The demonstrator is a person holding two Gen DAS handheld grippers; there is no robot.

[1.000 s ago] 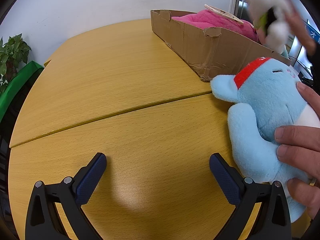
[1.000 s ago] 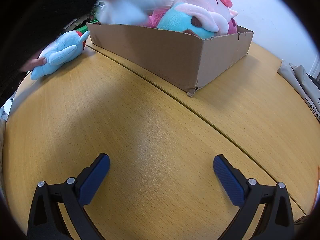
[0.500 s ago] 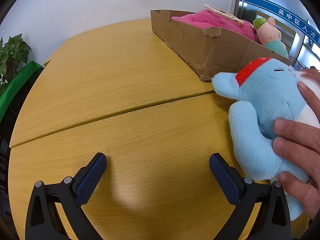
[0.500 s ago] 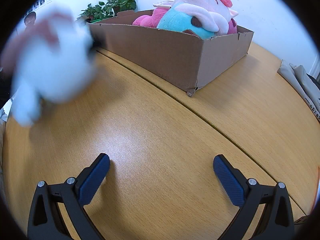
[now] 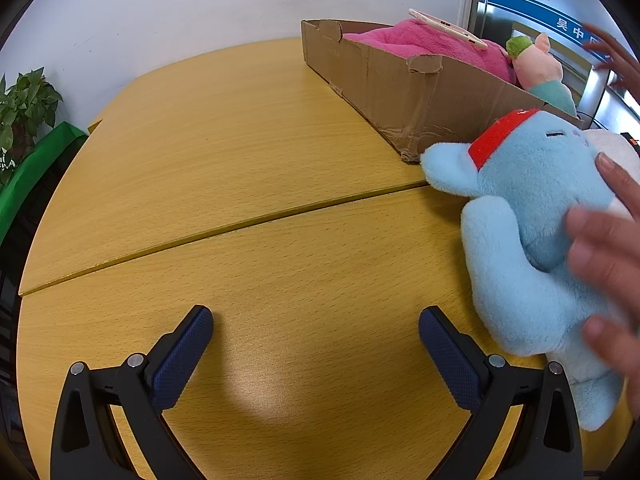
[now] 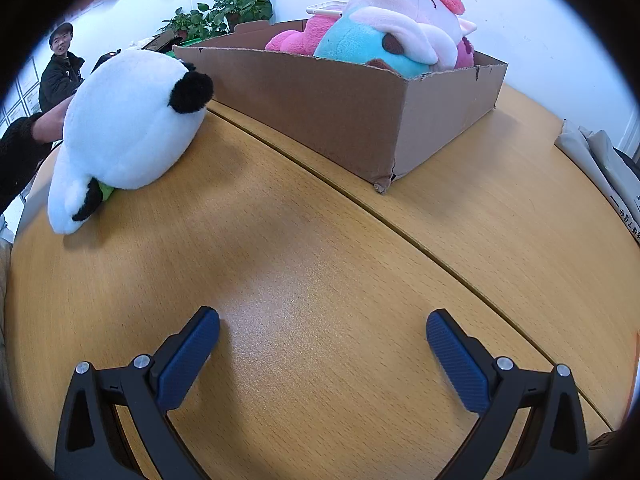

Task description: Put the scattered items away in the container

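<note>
Both tools are wide open and hold nothing: your left tool (image 5: 316, 336) and your right tool (image 6: 323, 338) each hover low over bare wood of the worktop (image 5: 224, 168). The step in hand, as I judge it, is to pick up the first loose toy, so choose one tool for one toy and do not cross them. For the blue plush (image 5: 532, 240), wait until the bare hand (image 5: 608, 248) that lies on its body is away, then turn your left tool to the right, bring the pads to both sides of the thick body and not of the thin ear, and close until the soft filling gives a little. For the white panda plush (image 6: 128, 128), approach from its rounded back with your right tool, because the body is wide and may slip out of a shallow grip. The blue plush lies to the right of your left tool, its lower part just beside the right finger, its head near the corner of the cardboard box (image 5: 412, 92). The panda lies ahead and to the left of your right tool, well apart from it, close to the long wall of the box (image 6: 328, 112), which already holds pink and blue toys.
</note>
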